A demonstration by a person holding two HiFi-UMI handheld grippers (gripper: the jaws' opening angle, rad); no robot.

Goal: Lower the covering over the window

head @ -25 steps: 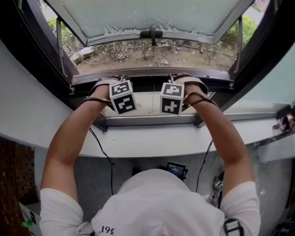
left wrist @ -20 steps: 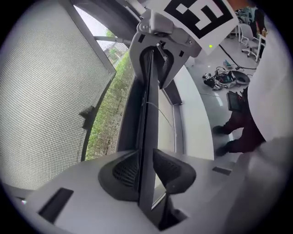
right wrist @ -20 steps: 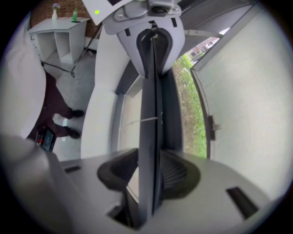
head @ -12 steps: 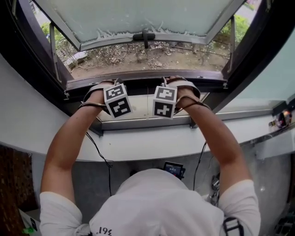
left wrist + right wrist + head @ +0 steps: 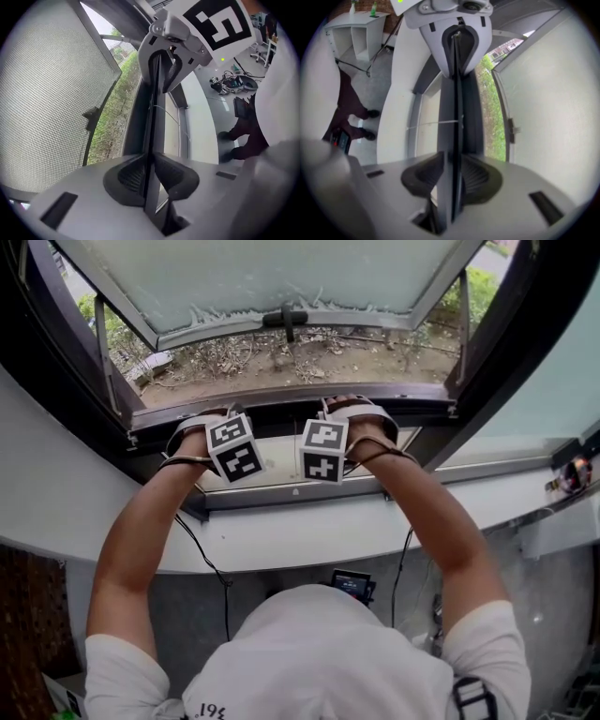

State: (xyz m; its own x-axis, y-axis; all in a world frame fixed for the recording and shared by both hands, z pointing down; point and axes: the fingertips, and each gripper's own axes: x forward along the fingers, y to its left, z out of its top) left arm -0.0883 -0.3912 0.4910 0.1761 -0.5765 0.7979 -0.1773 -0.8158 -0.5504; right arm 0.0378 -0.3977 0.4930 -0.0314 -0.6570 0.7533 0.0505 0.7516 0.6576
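Observation:
The covering's thin dark bottom rail [image 5: 152, 103] runs straight away from me along the window frame. My left gripper [image 5: 149, 176] has just been closing, and its ribbed pads now press on the rail from both sides. My right gripper [image 5: 452, 176] has been closing too and clamps the same rail [image 5: 455, 93] further along. Each gripper view shows the other gripper on the rail at the far end. In the head view both marker cubes [image 5: 234, 448] [image 5: 323, 450] sit side by side at the dark window frame [image 5: 281, 399], and the jaws are hidden behind the hands.
The top-hung window sash [image 5: 272, 277] stands open outward, its handle [image 5: 286, 317] over bare ground and plants. A mesh screen [image 5: 47, 93] fills the left of the left gripper view. A white sill [image 5: 309, 531] lies below the hands, with a cable [image 5: 202, 549] hanging under it.
Both hands stay at the same spot on the window frame. Only the head view has shifted, so the window and cubes sit slightly higher and further left in the picture.

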